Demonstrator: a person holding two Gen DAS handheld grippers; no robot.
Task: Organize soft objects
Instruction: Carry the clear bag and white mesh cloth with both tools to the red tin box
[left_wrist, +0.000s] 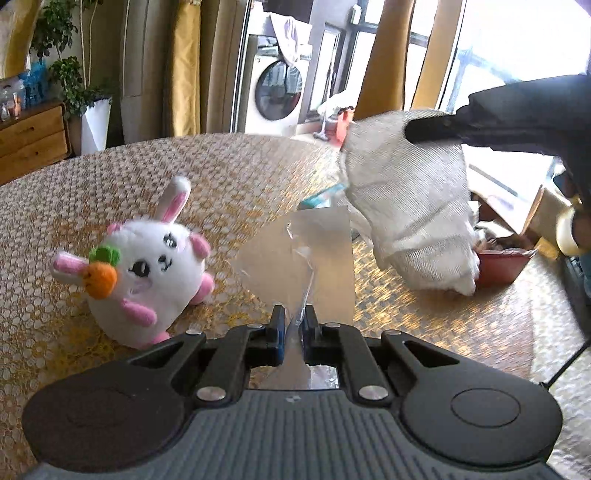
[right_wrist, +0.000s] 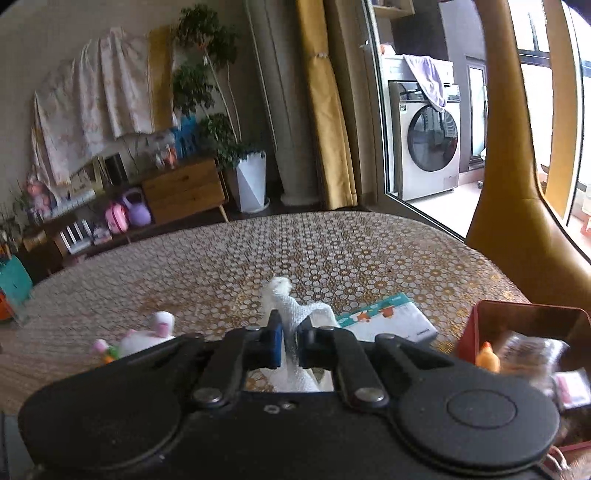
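My left gripper (left_wrist: 294, 318) is shut on a clear plastic bag (left_wrist: 310, 254), which it holds up above the table. A white plush bunny (left_wrist: 147, 269) with pink ears and an orange carrot lies on the table to its left. My right gripper (right_wrist: 290, 326) is shut on a white knitted cloth (right_wrist: 295, 310). In the left wrist view the right gripper (left_wrist: 436, 129) holds that cloth (left_wrist: 413, 206) hanging in the air at the right, above the table. The bunny (right_wrist: 147, 336) shows low at the left in the right wrist view.
The table has a gold patterned cover (left_wrist: 221, 173). A red box (right_wrist: 524, 325) with small items stands at the right edge. A tissue pack (right_wrist: 388, 321) lies ahead of the right gripper. A washing machine (right_wrist: 428, 140) and cabinets stand beyond the table.
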